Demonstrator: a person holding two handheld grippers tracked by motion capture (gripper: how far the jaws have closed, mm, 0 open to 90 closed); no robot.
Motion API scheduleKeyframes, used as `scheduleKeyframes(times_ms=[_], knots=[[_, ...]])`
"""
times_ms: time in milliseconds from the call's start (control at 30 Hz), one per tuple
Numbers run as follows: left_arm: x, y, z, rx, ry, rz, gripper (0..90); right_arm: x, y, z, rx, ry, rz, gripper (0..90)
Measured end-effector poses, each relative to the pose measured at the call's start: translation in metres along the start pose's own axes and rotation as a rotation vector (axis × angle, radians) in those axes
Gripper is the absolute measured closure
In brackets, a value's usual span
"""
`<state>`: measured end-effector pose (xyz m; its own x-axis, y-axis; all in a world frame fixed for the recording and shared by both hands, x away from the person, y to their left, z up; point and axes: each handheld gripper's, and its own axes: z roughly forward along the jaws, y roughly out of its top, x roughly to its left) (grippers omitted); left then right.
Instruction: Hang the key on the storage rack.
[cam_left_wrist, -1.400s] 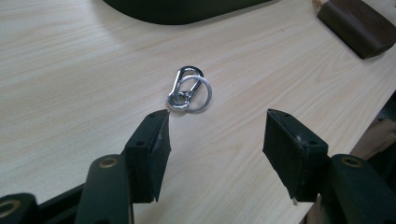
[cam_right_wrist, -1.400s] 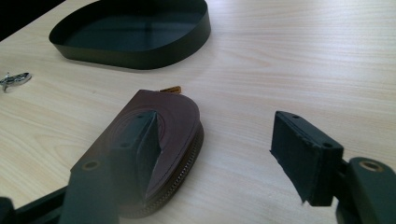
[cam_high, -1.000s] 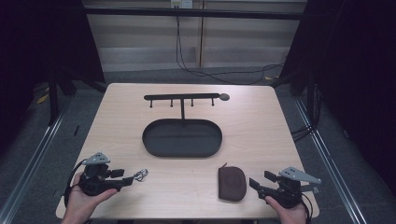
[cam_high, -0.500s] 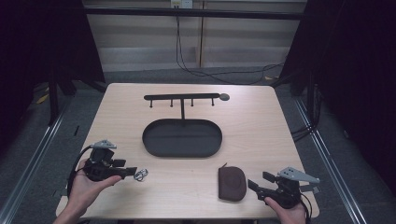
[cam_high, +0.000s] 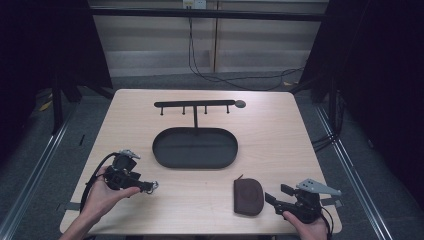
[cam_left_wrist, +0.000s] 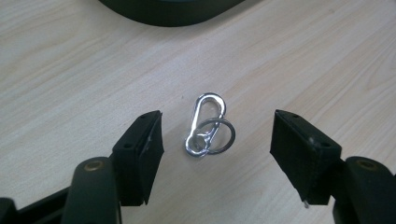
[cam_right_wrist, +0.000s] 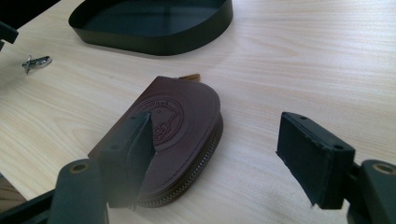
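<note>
A silver carabiner with a key ring (cam_left_wrist: 208, 125) lies flat on the wooden table (cam_high: 280, 135). It sits between the jaws of my left gripper (cam_left_wrist: 217, 124), which have just been opening; the pads stand clear of it on both sides. In the high view this gripper (cam_high: 148, 186) is at the front left, with the carabiner (cam_high: 154, 186) at its tips. A brown zip pouch (cam_right_wrist: 180, 126) lies flat just ahead of my right gripper (cam_right_wrist: 217, 135), which is open. Seen from above, the right gripper (cam_high: 275, 196) sits just right of the pouch (cam_high: 248, 196).
A black oval tray (cam_high: 159, 150) sits mid-table with nothing in it; its wall (cam_right_wrist: 154, 39) rises beyond the pouch. Behind the tray stands a black rack with small hooks (cam_high: 195, 104). The table's front edge runs close under both hands.
My left hand has slid away from the front edge toward the tray, the carabiner staying at its tips, and its jaws have spread. The right gripper and the pouch have not moved.
</note>
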<state>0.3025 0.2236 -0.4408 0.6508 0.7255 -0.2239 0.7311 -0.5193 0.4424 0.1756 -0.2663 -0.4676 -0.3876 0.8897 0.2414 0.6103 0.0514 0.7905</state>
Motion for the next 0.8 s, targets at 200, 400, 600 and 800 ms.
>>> scheduleKeyframes(times_ms=[200,400,600,800], knots=[[-0.007,0.008,0.01,0.093,0.003,0.043,41.5,0.001,0.0,0.001,0.01,0.003,-0.007,27.0],[-0.006,0.012,0.02,0.153,0.0,0.047,46.1,0.0,0.0,0.001,0.008,-0.004,-0.004,27.0],[-0.007,0.019,0.024,0.213,0.008,0.072,48.1,0.001,0.0,0.001,0.01,-0.002,-0.005,27.0],[-0.006,0.022,0.029,0.244,0.0,0.079,51.8,0.002,0.0,0.003,0.024,0.003,-0.013,27.0]])
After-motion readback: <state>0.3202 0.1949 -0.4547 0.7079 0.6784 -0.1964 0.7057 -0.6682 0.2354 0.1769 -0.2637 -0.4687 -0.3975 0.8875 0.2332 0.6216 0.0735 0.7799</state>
